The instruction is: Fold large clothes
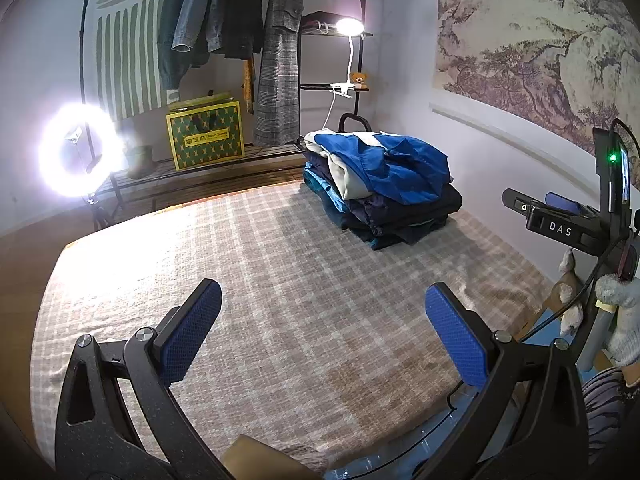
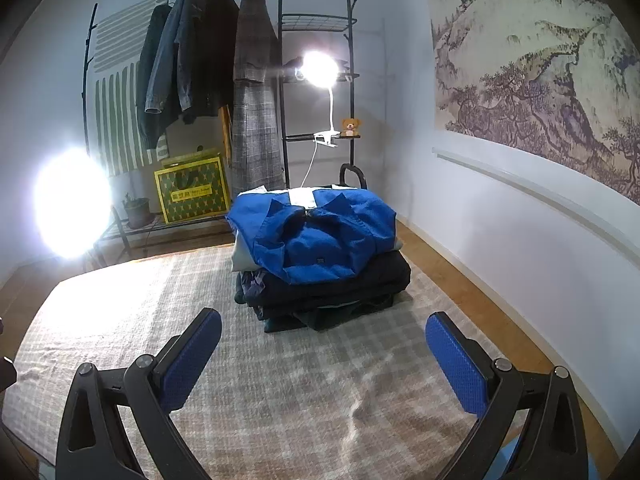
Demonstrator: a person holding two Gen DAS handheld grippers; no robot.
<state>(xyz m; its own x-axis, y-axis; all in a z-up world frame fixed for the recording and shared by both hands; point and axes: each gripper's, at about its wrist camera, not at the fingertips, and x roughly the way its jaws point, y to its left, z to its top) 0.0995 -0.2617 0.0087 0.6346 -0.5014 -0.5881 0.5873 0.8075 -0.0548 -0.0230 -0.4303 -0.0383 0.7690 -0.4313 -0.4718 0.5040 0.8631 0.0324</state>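
Note:
A stack of folded clothes [image 1: 384, 188] sits at the far right of the plaid-covered surface [image 1: 280, 280], topped by a folded blue-and-white jacket [image 2: 320, 236] over dark garments. My left gripper [image 1: 324, 332] hovers open above bare plaid cloth, well short of the stack. My right gripper [image 2: 324, 356] is open too, its blue pads [image 2: 456, 364] empty, with the stack straight ahead. In the left wrist view, the right gripper's body [image 1: 568, 224] shows at the right edge, held by a gloved hand [image 1: 620, 312].
A black clothes rack [image 2: 280, 80] with hanging coats stands behind the surface. A yellow-green bag [image 2: 192, 192], a potted plant [image 2: 136, 210] and a clip lamp [image 2: 320, 70] sit on it. A ring light [image 1: 78, 150] glares at left. A wall with a landscape mural [image 2: 540, 72] borders the right.

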